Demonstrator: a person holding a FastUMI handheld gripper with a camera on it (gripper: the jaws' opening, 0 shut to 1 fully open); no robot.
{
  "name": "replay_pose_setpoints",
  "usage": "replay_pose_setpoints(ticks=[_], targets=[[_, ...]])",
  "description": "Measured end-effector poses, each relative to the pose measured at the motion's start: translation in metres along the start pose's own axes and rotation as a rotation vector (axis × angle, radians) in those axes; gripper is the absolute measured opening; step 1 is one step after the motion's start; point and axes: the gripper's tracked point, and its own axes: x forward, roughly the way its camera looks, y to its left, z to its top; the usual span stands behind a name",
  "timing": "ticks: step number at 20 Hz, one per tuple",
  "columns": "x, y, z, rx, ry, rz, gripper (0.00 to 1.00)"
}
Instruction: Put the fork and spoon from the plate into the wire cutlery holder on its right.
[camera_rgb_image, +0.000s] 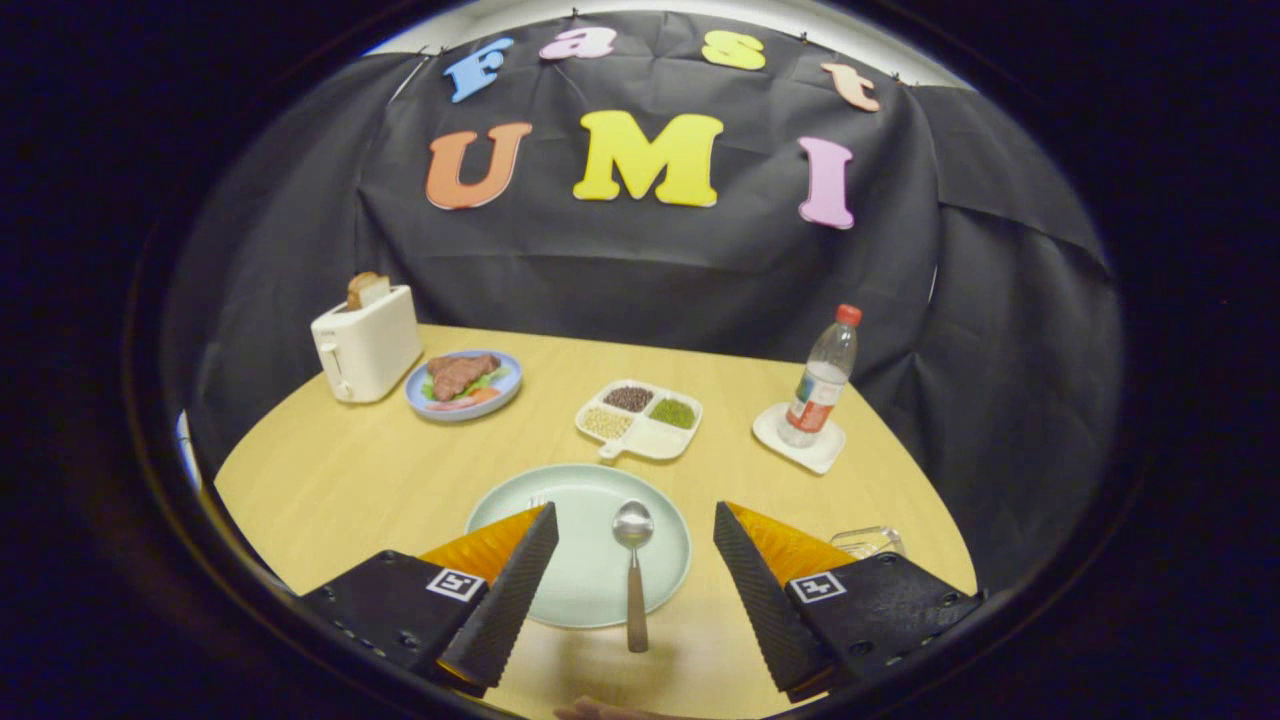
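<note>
We hold the gripper (634, 590) spread wide above the pale green round plate (580, 580) near the wooden table's front edge; the wooden-handled metal spoon (634, 570) lies between its fingers, light, stiff, slippery; we'd pinch the handle.

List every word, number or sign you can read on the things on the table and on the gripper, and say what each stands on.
Nothing here can be quoted.
Bottle label: there is print, too blurred to read.
Square markers on the gripper: black-and-white patterns, no words.
Toaster and divided tray: no text seen.
The gripper's fingers stand open, either side of the spoon on the plate.
</note>
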Motion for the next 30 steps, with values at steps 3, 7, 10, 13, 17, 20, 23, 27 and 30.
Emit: replay_pose_setpoints(ticks=[3, 7, 10, 13, 17, 20, 23, 27, 30], targets=[[0.028, 0.008, -0.021, 0.044, 0.133, 0.051, 0.95], [0.064, 0.014, -0.058, 0.086, 0.290, 0.072, 0.83], [0.075, 0.013, -0.072, 0.102, 0.360, 0.046, 0.75], [0.076, 0.013, -0.079, 0.131, 0.395, 0.042, 0.61], [0.076, 0.013, -0.083, 0.146, 0.437, 0.025, 0.40], [0.076, 0.022, -0.082, 0.167, 0.444, 0.065, 0.19], [0.073, 0.023, -0.082, 0.168, 0.441, 0.058, 0.01], [0.060, 0.023, -0.080, 0.173, 0.430, 0.065, 0.01], [0.046, 0.017, -0.069, 0.184, 0.397, 0.059, 0.01]])
